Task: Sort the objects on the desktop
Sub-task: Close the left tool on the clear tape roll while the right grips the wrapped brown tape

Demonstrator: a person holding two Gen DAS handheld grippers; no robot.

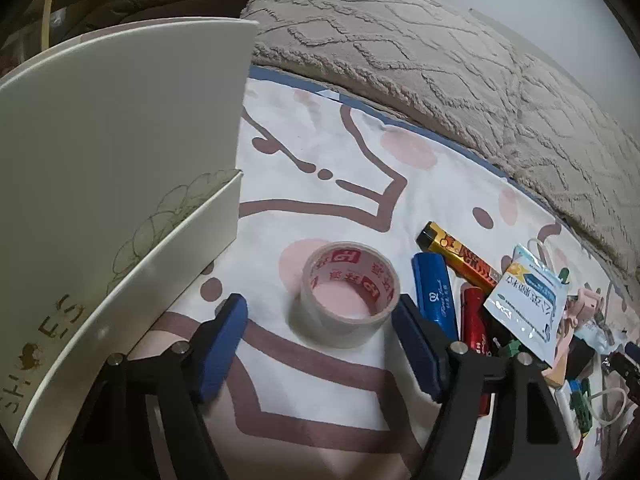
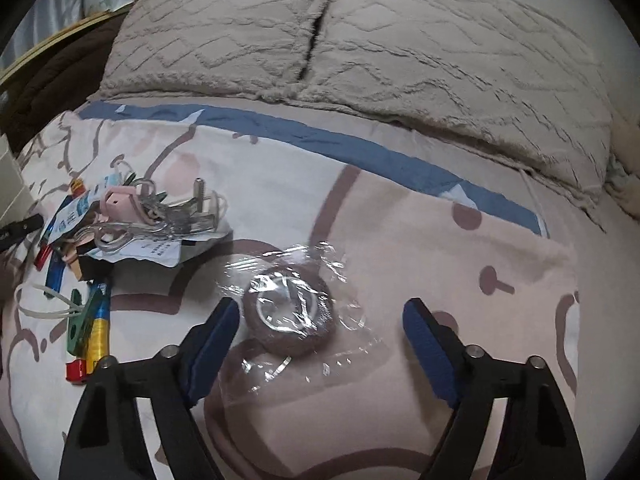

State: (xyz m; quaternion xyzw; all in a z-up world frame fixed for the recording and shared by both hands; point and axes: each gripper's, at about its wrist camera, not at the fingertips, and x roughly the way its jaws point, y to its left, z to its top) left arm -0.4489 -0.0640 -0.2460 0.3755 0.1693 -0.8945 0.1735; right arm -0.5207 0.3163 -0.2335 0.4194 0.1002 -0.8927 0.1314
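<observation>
In the left wrist view a roll of clear packing tape (image 1: 347, 293) with red print lies flat on the patterned sheet. My left gripper (image 1: 320, 322) is open, its blue pads on either side of the roll, just short of it. In the right wrist view a round brownish roll wrapped in clear plastic (image 2: 290, 316) lies on the sheet. My right gripper (image 2: 324, 322) is open around it, the left pad close to the roll, the right pad well clear. Both grippers hold nothing.
A white organizer box (image 1: 120, 208) with a divider stands at the left. A pile lies between the grippers: blue case (image 1: 436, 292), red item (image 1: 476, 320), yellow-black bar (image 1: 456, 252), white sachet (image 1: 528, 300), keys and clips (image 2: 160, 216). A beige blanket (image 2: 360, 40) lies behind.
</observation>
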